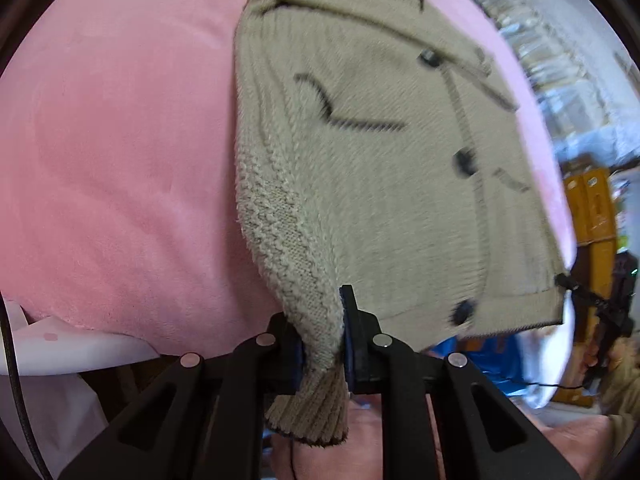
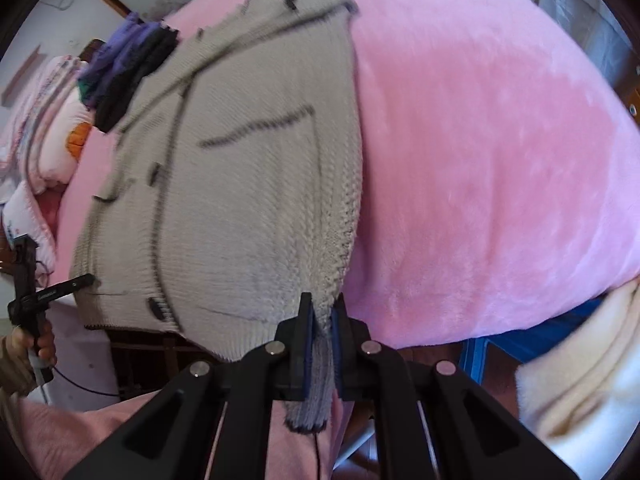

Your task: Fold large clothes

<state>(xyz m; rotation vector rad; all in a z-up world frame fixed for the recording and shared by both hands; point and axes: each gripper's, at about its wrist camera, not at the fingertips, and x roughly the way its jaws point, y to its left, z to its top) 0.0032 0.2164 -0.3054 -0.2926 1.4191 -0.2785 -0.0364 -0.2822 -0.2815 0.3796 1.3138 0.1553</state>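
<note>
Basically, pink bed [image 1: 120,160] lay ahead of both grippers, beige knit cardigan [image 1: 380,160] spread over it and hanging off its near edge. Looked soft, floppy, fairly heavy, stretchy; hem corners suited holding. Left gripper [image 1: 322,336] was clamped on one corner, right gripper [image 2: 321,334] on the other.

Both grippers were matte black plastic: the left gripper [image 1: 325,344] and right gripper [image 2: 321,344] each had blue pads on the fingers, angled linkage arms with cut-out slots, and four round silver pins. A thin black cable [image 1: 12,368] ran at the left.
</note>
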